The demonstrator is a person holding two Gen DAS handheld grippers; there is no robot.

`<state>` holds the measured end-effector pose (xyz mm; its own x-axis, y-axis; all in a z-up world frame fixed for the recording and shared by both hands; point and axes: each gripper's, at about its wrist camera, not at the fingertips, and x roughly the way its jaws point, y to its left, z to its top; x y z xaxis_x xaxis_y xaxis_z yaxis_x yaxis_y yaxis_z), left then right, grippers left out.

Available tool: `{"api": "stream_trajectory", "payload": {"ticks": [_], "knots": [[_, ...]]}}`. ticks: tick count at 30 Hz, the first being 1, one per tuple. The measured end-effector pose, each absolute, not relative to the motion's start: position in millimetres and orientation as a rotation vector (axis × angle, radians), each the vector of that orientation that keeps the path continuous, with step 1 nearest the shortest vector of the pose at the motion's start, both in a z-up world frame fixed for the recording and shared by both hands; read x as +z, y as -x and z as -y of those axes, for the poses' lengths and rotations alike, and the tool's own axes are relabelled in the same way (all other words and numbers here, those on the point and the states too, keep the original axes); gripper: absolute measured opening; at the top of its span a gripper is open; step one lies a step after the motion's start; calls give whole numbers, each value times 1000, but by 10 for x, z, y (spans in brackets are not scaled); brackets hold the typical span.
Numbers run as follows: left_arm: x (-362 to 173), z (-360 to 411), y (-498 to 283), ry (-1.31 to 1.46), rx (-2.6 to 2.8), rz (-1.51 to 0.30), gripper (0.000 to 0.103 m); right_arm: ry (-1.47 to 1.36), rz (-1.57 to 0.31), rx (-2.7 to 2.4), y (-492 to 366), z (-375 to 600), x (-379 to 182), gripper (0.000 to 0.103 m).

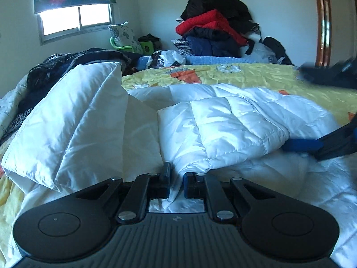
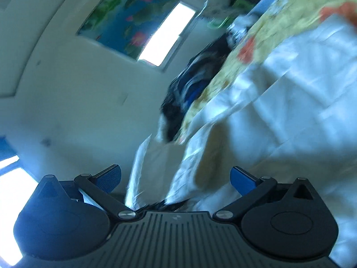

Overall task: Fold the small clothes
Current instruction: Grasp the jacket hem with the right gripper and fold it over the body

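A white quilted garment (image 1: 223, 122) lies spread on the yellow sheet (image 1: 256, 76) of a bed. One panel (image 1: 73, 122) is raised and folded over on the left. My left gripper (image 1: 176, 185) is shut on a pinch of its white fabric at the near edge. In the left wrist view, the right gripper's lower finger (image 1: 301, 145) with its blue pad rests against the garment's folded right edge. In the blurred right wrist view my right gripper (image 2: 176, 177) is open wide and rolled sideways. The white garment (image 2: 279, 111) lies ahead of it, with no fabric pressed by its pads.
A tall pile of red, black and navy clothes (image 1: 214, 29) stands at the back of the bed against the wall. Dark clothes (image 1: 67, 62) are heaped at the left. A window (image 1: 75, 20) with a flowered blind is behind. A wooden door frame (image 1: 323, 22) is at the right.
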<state>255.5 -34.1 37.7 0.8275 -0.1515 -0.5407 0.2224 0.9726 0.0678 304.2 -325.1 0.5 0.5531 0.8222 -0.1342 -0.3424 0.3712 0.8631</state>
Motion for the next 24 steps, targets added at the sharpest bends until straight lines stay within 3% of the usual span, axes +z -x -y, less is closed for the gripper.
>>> {"api": "stream_trajectory", "payload": {"ticks": [3, 5, 10, 12, 13, 14, 15, 18, 20, 23, 24], "knots": [[399, 320, -2494, -117, -226, -561, 10, -819, -642, 789, -3030, 3065, -9, 100], [406, 308, -2464, -104, -231, -561, 10, -823, -656, 795, -3071, 3033, -21, 92], [378, 294, -2403, -83, -262, -561, 10, -982, -681, 827, -3156, 3179, -165, 86], [364, 320, -2381, -96, -275, -557, 10, -1057, -684, 835, -3184, 3234, -248, 72], [363, 336, -2376, -104, -278, -557, 10, -1075, -691, 835, -3196, 3244, -278, 56], [361, 344, -2371, -111, -277, -556, 10, -1079, -700, 827, -3204, 3243, -300, 31], [364, 348, -2366, -115, -274, -554, 10, -1078, -708, 821, -3214, 3234, -313, 21], [388, 363, -2344, -126, -274, -561, 11, -1051, -680, 820, -3163, 3220, -259, 18], [433, 379, -2331, -128, -283, -558, 15, -1047, -640, 834, -3135, 3239, -187, 18], [519, 362, -2160, -130, -304, -499, 36, -1065, -551, 852, -3105, 3397, -51, 18], [535, 349, -2110, -129, -306, -477, 55, -1088, -513, 857, -3114, 3486, -17, 18]]}}
